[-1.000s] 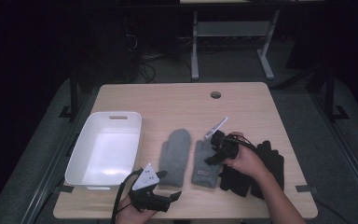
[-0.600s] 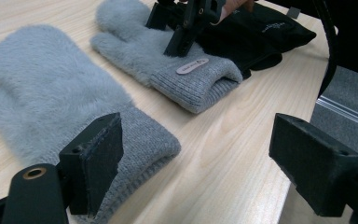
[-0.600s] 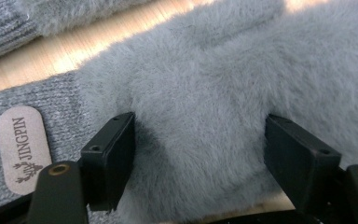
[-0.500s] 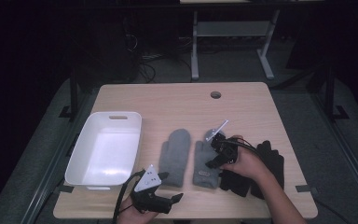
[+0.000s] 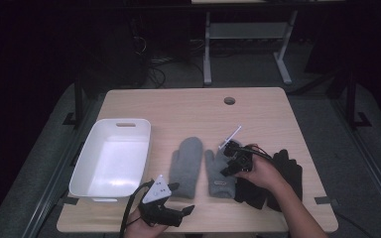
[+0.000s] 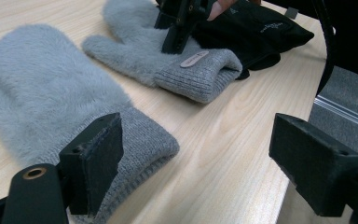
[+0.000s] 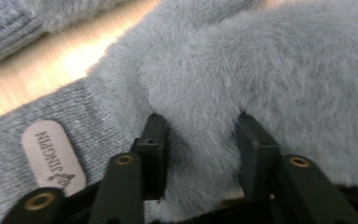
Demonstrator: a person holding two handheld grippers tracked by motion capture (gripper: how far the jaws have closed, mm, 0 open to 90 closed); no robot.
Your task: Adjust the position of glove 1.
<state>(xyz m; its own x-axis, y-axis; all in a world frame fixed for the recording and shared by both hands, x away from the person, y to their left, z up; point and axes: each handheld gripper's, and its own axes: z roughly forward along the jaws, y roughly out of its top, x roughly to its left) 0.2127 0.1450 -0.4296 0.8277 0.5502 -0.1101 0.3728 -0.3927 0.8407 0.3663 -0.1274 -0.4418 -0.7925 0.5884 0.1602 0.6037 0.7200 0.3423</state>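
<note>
Left gripper (image 5: 181,198) near table (image 5: 188,106) edge, fingers spread wide, nothing between; left mitten (image 6: 51,98) cuff just ahead, likely waiting. Farther, right gripper (image 7: 200,154) angled down, fingers just closing, pinching right mitten (image 7: 261,84) fluff above cuff, probably to lift it. Black gloves (image 5: 278,178) beside; tray (image 5: 87,163) far left.

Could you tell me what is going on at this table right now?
A person is working with two hand-held grippers over a pair of grey mittens. The right gripper has just been closing its jaws and now pinches a fold of the right-hand mitten, which lies partly on black gloves. The left gripper waits open near the cuff of the other mitten. A white bin stands to the left.
</note>
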